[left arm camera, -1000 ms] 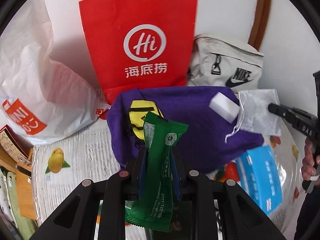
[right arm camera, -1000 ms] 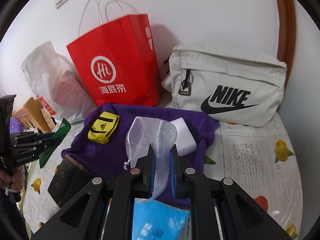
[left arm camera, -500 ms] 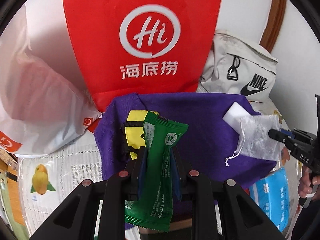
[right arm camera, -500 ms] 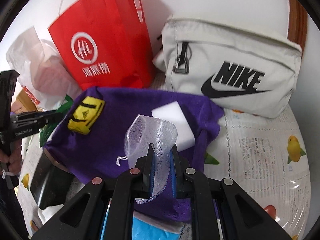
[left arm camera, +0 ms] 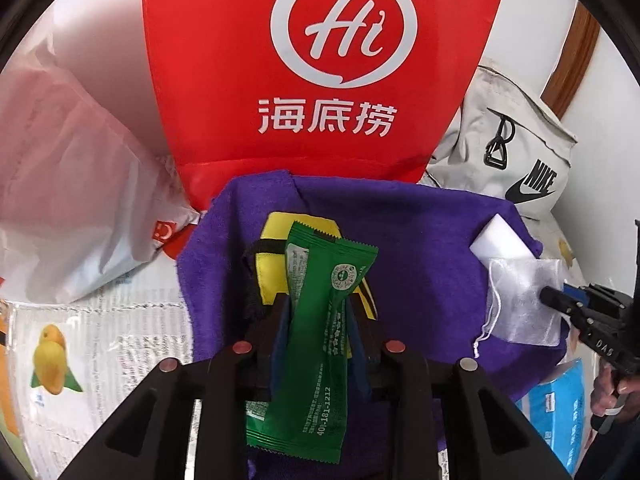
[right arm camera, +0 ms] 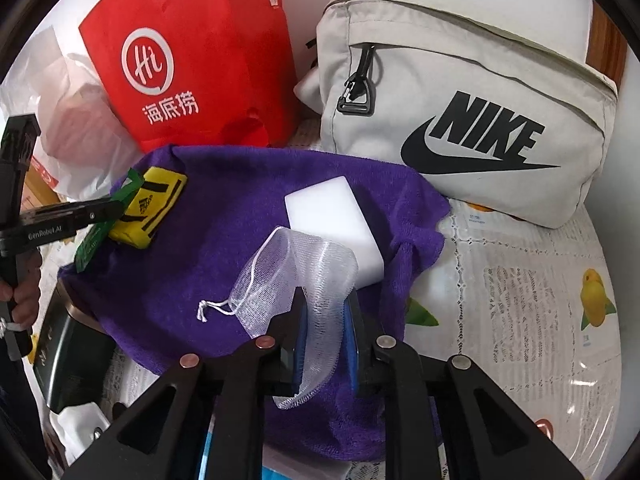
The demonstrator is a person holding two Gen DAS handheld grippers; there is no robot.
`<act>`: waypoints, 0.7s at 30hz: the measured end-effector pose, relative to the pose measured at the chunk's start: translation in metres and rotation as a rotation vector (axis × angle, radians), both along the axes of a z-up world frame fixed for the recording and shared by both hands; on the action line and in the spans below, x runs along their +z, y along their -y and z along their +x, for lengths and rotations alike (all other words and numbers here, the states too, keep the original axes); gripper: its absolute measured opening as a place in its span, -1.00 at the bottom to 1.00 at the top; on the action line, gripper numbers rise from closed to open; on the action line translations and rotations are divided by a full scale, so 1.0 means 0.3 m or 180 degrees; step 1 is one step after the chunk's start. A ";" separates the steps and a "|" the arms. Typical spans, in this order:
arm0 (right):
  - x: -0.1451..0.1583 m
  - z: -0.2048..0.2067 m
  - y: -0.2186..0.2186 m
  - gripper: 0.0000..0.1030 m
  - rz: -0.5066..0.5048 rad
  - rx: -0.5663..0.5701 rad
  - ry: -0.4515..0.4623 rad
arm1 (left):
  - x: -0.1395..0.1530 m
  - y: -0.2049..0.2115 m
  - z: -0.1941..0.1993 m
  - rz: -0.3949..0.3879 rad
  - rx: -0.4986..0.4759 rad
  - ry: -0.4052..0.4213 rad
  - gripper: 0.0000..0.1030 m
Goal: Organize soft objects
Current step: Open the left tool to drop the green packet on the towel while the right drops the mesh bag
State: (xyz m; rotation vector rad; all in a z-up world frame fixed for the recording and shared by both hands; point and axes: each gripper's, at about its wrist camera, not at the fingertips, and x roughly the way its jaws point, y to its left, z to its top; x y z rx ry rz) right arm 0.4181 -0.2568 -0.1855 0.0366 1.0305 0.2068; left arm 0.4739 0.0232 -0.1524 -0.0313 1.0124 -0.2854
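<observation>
The red paper bag (left arm camera: 320, 80) at twelve o'clock carries a white ring with "Hi" inside and the characters 海底捞 beneath. At two o'clock leans a grey pouch (right arm camera: 460, 112) with NIKE and the swoosh in black. The yellow wristband (right arm camera: 154, 208) on the purple towel (left arm camera: 420, 248) shows a small adidas mark. The green sachet (left arm camera: 320, 344) has a round seal near its top and "400-181-1212" printed low along its length. One gripper body reads "GenRobot.AI", the other "DAS".

The left gripper (left arm camera: 320, 312) has the green sachet between its fingers, which are parting; the sachet hangs over the wristband, and the blue pads look to have let go of it. The right gripper (right arm camera: 324, 304) has the white mesh pouch (right arm camera: 296, 276) between its fingers, likewise easing apart, with a gap on the right side; the pouch's drawstring trails to nine o'clock on the towel.

The towel's far edge butts against the red bag and its right edge ends just short of the grey pouch. A white sponge block (right arm camera: 336, 224) lies just behind the mesh pouch, touching it. A white plastic bag (left arm camera: 68, 200) crowds ten o'clock. A blue packet (left arm camera: 564, 412) lies at four o'clock, a dark box (right arm camera: 72, 360) at eight. The fruit-print tablecloth (right arm camera: 520, 300) lies bare at three o'clock.
</observation>
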 end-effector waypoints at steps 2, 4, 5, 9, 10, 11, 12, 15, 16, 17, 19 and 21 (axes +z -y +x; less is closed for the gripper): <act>-0.007 0.003 -0.002 -0.27 -0.0058 0.0007 -0.0043 | -0.008 0.007 0.004 0.0031 0.0002 -0.0021 -0.35; -0.007 0.000 0.000 -0.08 -0.0065 0.0010 -0.0029 | -0.011 0.014 0.003 0.0071 0.0005 -0.0035 -0.07; -0.004 -0.004 0.002 0.10 -0.0058 0.0017 -0.0025 | -0.011 0.019 0.001 0.0122 0.0017 -0.0026 0.06; 0.015 -0.022 0.009 0.54 -0.0076 -0.0016 0.0057 | 0.005 0.034 -0.017 0.0275 0.0083 0.0034 0.45; 0.023 -0.029 0.011 0.56 -0.0077 -0.0015 0.0066 | 0.011 0.037 -0.023 0.0305 0.0071 0.0028 0.46; 0.031 -0.037 0.015 0.57 -0.0065 -0.0008 0.0071 | 0.019 0.042 -0.032 0.0348 0.0068 0.0023 0.46; 0.040 -0.043 0.018 0.57 -0.0051 -0.0017 0.0081 | 0.028 0.041 -0.043 0.0366 0.0064 0.0037 0.46; 0.078 -0.075 0.031 0.57 0.0000 -0.0100 0.0116 | 0.060 0.046 -0.082 0.0349 0.0053 0.0087 0.46; 0.091 -0.087 0.035 0.56 0.0031 -0.0118 0.0128 | 0.070 0.045 -0.097 0.0332 0.0050 0.0103 0.46; 0.112 -0.107 0.039 0.57 0.0068 -0.0148 0.0161 | 0.084 0.042 -0.117 0.0324 0.0055 0.0120 0.46; 0.139 -0.136 0.042 0.57 0.0099 -0.0181 0.0216 | 0.103 0.037 -0.150 0.0324 0.0072 0.0153 0.46; 0.171 -0.180 0.042 0.56 0.0131 -0.0204 0.0263 | 0.124 0.027 -0.193 0.0297 0.0070 0.0172 0.46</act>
